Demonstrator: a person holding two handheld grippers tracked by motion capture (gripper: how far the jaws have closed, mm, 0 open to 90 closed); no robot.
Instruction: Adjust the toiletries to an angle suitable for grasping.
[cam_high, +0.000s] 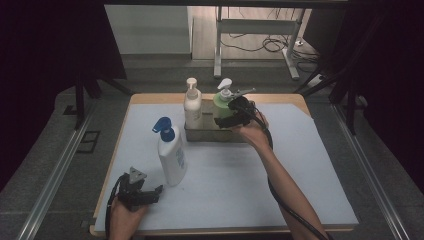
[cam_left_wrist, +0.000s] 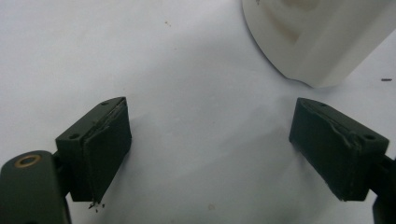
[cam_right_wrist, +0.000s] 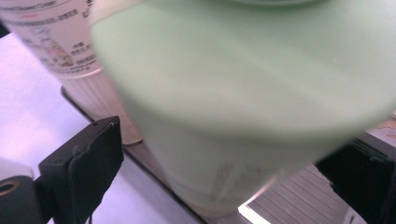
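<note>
Right gripper (cam_high: 223, 119) jaws spreading wide around green bottle (cam_high: 222, 102), pads not pressing, in tray (cam_high: 200, 134) near table's far edge | left gripper (cam_high: 159, 190) resting spread by near-left corner, holding nothing

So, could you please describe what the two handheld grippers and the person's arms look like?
Both the left gripper and right gripper are black with two blocky, flat-padded jaws. The left carries a grey three-cornered plate; a black cable trails from the right one. The forearms are bare, no sleeves visible.

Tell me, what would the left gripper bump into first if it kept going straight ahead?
Probably the white bottle with the blue pump. The left gripper points toward its base, jaws open and empty, with bare table between; how far off is unclear.
</note>
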